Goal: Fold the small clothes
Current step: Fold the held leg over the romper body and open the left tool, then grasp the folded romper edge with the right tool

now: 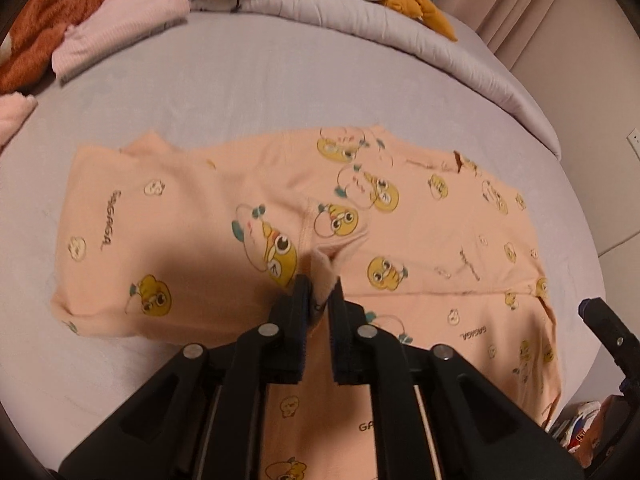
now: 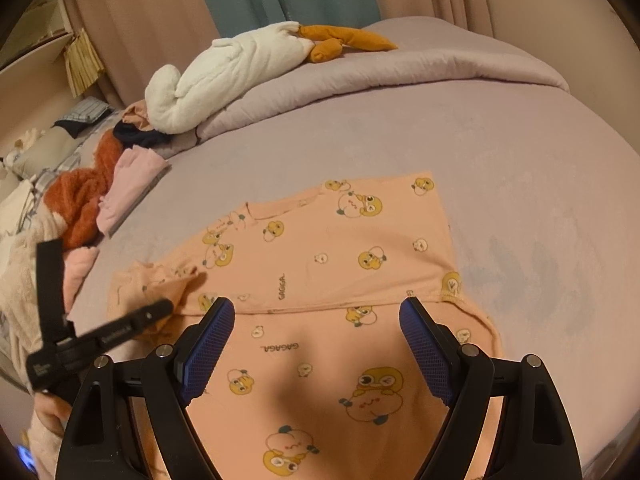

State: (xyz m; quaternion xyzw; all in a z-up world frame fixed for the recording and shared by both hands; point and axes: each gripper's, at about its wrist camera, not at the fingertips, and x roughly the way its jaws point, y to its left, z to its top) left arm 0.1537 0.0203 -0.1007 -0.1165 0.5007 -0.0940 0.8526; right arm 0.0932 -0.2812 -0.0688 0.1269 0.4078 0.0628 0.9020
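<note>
A peach garment printed with yellow cartoon ducks lies mostly flat on the lilac bed sheet. One part is folded over the rest. My left gripper has its jaws almost together, pinching a raised fold of the cloth near the garment's middle. In the right wrist view the same garment spreads ahead, and the left gripper reaches onto its crumpled left end. My right gripper hovers over the near part of the garment, jaws wide, nothing between the blue pads. One of its fingers shows at the right edge.
A heap of clothes sits at the far left: a pink ribbed piece and a rust fuzzy one. A white plush toy with orange feet lies on the folded duvet at the back. Curtains hang behind the bed.
</note>
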